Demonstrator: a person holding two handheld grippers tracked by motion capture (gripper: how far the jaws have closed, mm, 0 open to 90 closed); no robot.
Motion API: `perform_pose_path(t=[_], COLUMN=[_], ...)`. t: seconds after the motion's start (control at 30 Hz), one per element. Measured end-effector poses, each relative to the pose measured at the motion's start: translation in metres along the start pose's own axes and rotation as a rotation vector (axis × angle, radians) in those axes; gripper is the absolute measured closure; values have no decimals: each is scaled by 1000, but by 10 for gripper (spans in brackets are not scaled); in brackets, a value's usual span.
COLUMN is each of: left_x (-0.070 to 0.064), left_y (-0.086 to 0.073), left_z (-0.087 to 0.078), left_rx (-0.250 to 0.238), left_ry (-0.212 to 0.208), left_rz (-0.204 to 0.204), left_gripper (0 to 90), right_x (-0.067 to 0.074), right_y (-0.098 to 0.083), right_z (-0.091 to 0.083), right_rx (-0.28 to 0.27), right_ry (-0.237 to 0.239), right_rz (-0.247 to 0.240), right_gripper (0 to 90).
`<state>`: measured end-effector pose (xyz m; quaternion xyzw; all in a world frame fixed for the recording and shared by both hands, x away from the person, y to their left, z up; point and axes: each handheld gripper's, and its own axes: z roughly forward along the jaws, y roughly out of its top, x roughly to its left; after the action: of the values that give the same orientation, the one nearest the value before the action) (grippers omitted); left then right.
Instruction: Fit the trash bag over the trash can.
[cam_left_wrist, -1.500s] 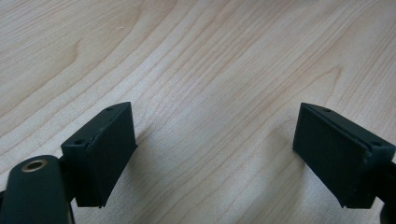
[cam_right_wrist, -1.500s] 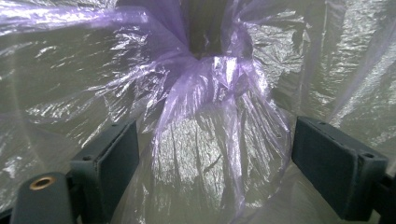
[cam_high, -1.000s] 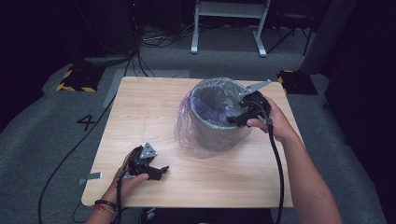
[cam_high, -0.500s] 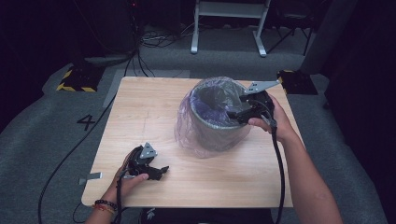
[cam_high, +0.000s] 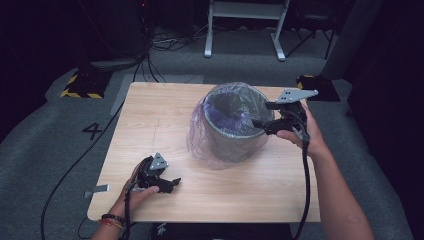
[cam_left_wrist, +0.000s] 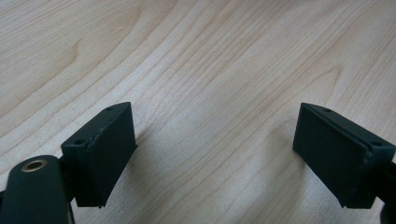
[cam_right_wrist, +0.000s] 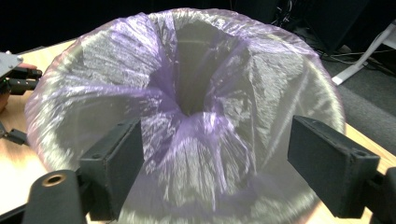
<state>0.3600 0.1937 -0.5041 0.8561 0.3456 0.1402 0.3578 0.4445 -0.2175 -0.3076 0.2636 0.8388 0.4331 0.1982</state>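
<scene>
Resting on the wooden table (cam_high: 150, 107) near its front left corner, the left gripper (cam_high: 167, 184) lies in the person's left hand (cam_high: 134, 192), its 2 jaws spread well apart with bare wood grain between them and nothing gripped, as the left gripper view shows. A cable trails from it back over the table's near edge. Ahead of this claw and to its right, well apart from it, stands the grey bin (cam_high: 235, 135), round and upright, lined with a thin purple plastic bag (cam_high: 200, 142) that is pulled over the rim and hangs loose down the outside, bunching on the table on the side facing the left claw.

Farther right, the right gripper (cam_high: 260, 122) is held in the right hand (cam_high: 302, 135) at the bin's right rim, its tips pointing in toward the bin's mouth. Its 2 jaws stand wide and have just been closing slightly; in the right gripper view the bag-covered rim (cam_right_wrist: 205, 154) lies between and just beyond the pads, which do not press on it. Past the jaws, the liner sinks into the dark hollow of the bin. Its cable runs back along the right forearm.
</scene>
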Motion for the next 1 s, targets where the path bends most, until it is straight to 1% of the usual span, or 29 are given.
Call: perform_pose_path(t=[0.17,0.2,0.27,0.33,0.57,0.8,0.9,1.0], left_x=[0,0,0,0,0,0,0,0], left_y=[0,0,0,0,0,0,0,0], left_z=[0,0,0,0,0,0,0,0], left_rx=[0,0,0,0,0,0,0,0], left_ry=[0,0,0,0,0,0,0,0], left_rz=[0,0,0,0,0,0,0,0], left_gripper=[129,129,129,129,129,129,129,129], right_x=[2,3,5,7,15,23,26,28], right_y=[-7,-9,-12,-16,-32,-55,-68,-81], right_z=[-14,-16,-19,-22,-33,-37,-36,-34], right_rx=[-13,-11,4,16,14,26,44,59], right_ry=[-2,-2,-26,-33,-47,-63,-83,-81], right_rz=[-5,-6,-19,-24,-37,-40,-52,-41], right_gripper=[187,186,186,184,182,181,181,181])
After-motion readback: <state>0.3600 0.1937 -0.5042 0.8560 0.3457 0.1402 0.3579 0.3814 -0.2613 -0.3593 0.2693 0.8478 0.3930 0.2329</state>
